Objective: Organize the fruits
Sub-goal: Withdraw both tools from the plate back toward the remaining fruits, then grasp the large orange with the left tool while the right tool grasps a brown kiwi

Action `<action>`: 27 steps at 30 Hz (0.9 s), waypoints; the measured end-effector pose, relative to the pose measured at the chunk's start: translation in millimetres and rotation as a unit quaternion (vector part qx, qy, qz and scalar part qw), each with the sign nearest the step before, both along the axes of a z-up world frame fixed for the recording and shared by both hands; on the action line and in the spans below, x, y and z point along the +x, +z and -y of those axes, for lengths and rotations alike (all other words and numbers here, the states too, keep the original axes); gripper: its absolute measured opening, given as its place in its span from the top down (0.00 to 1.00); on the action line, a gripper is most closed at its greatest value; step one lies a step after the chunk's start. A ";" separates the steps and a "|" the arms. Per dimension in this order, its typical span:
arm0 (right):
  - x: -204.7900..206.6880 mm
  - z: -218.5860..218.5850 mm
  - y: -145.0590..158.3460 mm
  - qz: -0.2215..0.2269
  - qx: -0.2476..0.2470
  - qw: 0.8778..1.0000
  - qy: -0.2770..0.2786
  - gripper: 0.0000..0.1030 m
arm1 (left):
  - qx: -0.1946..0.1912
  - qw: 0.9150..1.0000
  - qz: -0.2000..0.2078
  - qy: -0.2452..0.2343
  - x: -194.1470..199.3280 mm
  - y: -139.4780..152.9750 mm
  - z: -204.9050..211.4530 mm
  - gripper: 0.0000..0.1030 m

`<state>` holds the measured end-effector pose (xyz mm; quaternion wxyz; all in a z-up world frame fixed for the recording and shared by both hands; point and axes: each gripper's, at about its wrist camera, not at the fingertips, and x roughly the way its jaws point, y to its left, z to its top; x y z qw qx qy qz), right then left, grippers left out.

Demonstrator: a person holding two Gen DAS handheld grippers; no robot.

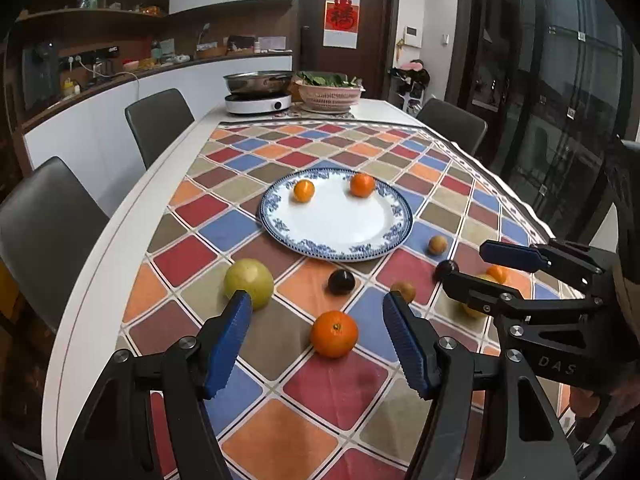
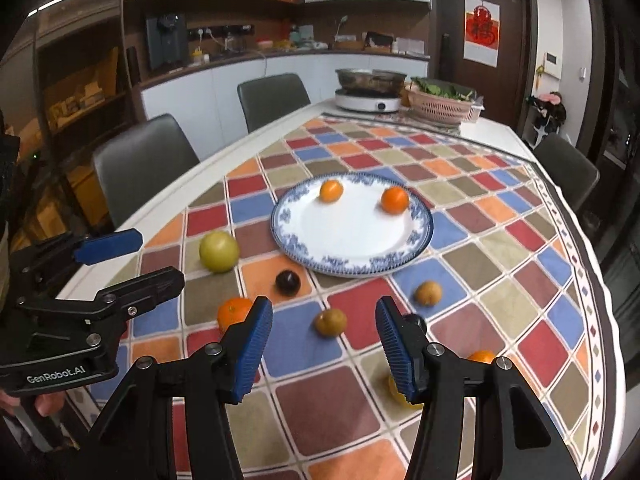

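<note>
The left gripper (image 1: 316, 344) stands released, its 2 blue pads wide apart and empty. An orange (image 1: 334, 334) lies on the checked tablecloth (image 1: 336, 392) directly between and just beyond those pads, touching neither. A green apple (image 1: 249, 283) sits just past the tip of the left-hand pad. Farther ahead of the jaws, a dark plum (image 1: 341, 282) lies short of the blue-rimmed plate (image 1: 280, 222), which holds 2 oranges (image 1: 303, 191) near its far rim.

The right gripper (image 2: 324, 342) is likewise spread open, holding nothing. A small brown fruit (image 2: 331, 322) lies between its pads, a little beyond them. A second dark plum (image 2: 416, 321) peeks from behind the right-hand pad; a yellow fruit (image 2: 398, 394) beneath that pad is mostly hidden, possibly a lemon. Another brown fruit (image 2: 428, 293) lies ahead, near the plate.
</note>
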<state>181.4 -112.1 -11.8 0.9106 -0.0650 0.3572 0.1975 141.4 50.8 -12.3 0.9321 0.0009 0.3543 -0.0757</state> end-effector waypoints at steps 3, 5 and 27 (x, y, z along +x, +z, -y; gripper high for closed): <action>3.3 -2.1 -8.8 -0.011 -0.007 1.000 0.004 0.47 | 0.005 1.000 -0.011 -0.005 2.0 -9.8 1.4 0.35; 5.9 -3.3 -14.5 -0.019 -0.013 1.000 0.006 0.47 | 0.006 1.000 -0.021 -0.007 4.7 -16.8 2.1 0.35; 42.3 -15.2 -59.9 -0.078 -0.060 0.995 0.031 0.48 | 0.001 0.995 -0.094 -0.040 41.8 -69.7 11.3 0.35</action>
